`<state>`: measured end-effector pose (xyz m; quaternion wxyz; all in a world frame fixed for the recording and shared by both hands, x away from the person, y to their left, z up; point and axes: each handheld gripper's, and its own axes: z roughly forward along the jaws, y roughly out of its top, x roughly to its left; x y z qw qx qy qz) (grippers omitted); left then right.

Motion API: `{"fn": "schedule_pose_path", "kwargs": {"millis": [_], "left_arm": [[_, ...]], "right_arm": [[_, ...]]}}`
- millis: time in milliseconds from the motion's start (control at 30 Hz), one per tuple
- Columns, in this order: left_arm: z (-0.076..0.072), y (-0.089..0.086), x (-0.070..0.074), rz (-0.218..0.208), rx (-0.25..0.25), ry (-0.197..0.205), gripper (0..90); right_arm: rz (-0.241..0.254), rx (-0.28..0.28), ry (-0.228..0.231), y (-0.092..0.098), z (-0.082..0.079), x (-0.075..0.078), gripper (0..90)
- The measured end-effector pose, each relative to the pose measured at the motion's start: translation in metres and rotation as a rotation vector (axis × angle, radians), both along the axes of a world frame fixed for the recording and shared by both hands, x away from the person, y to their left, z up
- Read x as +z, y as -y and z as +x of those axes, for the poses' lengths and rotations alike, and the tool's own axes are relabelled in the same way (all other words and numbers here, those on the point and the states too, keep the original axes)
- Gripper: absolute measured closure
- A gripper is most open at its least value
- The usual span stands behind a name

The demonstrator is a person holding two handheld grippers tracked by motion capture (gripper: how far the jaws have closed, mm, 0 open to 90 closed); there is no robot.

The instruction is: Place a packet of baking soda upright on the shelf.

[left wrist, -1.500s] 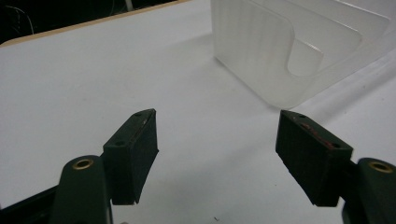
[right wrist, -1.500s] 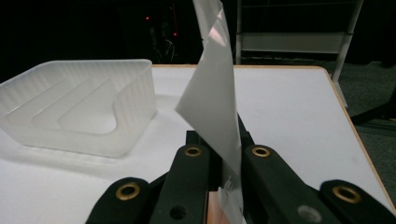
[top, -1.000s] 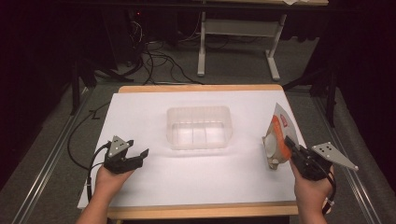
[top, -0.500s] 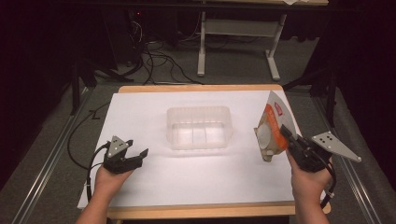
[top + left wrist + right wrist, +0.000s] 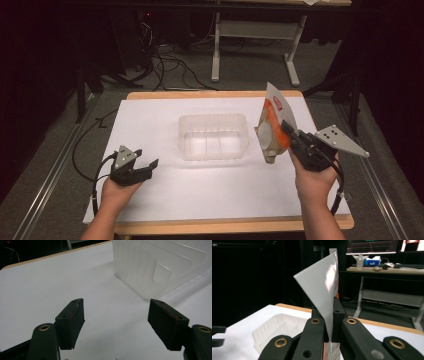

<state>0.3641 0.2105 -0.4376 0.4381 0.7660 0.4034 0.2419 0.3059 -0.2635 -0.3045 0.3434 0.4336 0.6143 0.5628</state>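
Hanging above the white table top point(image 5: 165, 205) at the right of centre in the high view, an orange-and-white snack pouch point(image 5: 272, 125) stands nearly upright, its long axis running from a white top corner in the upper part of the frame down to a rounded bottom end. The right gripper point(image 5: 292, 137) pinches it by its right edge, both jaws pressed onto the sheet; in the right gripper view the pouch point(image 5: 323, 290) rises as a pale blade straight up between the closed jaws. Just left of the pouch, in the frame's middle, sits an empty clear plastic tray point(image 5: 187, 150), its long side lying across the picture, so the pouch would probably need to travel leftward and tip down to lie in it. The left gripper point(image 5: 145, 167) rests low at lower left, well apart from the tray, jaws spread wide with nothing between them.
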Motion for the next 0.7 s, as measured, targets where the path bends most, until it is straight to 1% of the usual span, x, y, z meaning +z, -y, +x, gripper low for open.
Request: {"fn": "schedule_pose_path", "kwargs": {"millis": [67, 100, 133, 300, 367, 500, 667, 700], "left_arm": [[0.0, 0.0, 0.0, -0.001, 0.0, 0.001, 29.8], [0.0, 0.0, 0.0, -0.001, 0.0, 0.001, 29.8], [0.0, 0.0, 0.0, -0.006, 0.002, 0.001, 29.8], [0.0, 0.0, 0.001, -0.004, 0.001, 0.003, 29.8], [0.0, -0.001, 0.001, -0.006, 0.0, 0.001, 29.8], [0.0, -0.001, 0.001, -0.008, -0.001, 0.002, 29.8], [0.0, -0.001, 0.001, -0.01, 0.0, 0.007, 29.8], [0.0, -0.002, 0.001, -0.01, 0.0, 0.008, 29.8]], "right_arm": [[-0.004, 0.016, 0.0, -0.007, 0.002, 0.001, 90.0], [-0.004, 0.016, 0.0, -0.007, 0.002, 0.001, 90.0], [-0.007, 0.031, 0.001, -0.017, 0.006, 0.002, 90.0], [-0.011, 0.061, 0.002, -0.036, 0.014, 0.003, 90.0], [-0.014, 0.073, -0.001, -0.042, 0.018, 0.003, 90.0], [-0.002, 0.098, -0.008, -0.057, 0.027, 0.0, 90.0], [-0.009, 0.126, -0.014, -0.077, 0.038, -0.004, 90.0], [0.003, 0.129, -0.018, -0.08, 0.04, -0.005, 90.0]]}}
